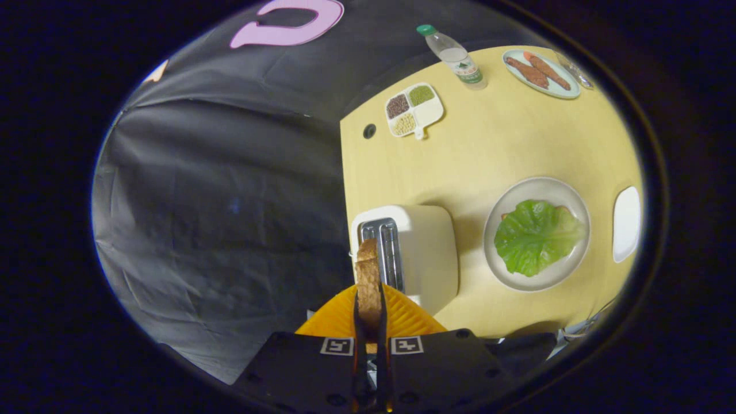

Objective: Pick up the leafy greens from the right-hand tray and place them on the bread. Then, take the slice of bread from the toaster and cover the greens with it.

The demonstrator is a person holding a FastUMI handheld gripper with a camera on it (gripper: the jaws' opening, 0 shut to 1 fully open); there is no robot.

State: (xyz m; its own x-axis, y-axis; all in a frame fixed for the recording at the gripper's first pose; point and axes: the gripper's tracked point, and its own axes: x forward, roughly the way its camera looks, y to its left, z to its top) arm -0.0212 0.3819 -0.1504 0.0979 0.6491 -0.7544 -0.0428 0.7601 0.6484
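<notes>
While gripper [368, 310] clamping bread slice [368, 282], greens [536, 236] on plate [506, 270]

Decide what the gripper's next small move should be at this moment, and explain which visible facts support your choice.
Probably carry the bread slice across toward the round plate. The gripper is shut on the slice, which looks lifted out of the toaster slots, and the leafy greens already lie on the plate beside the toaster, with bread edges peeking from under them, uncovered.
</notes>
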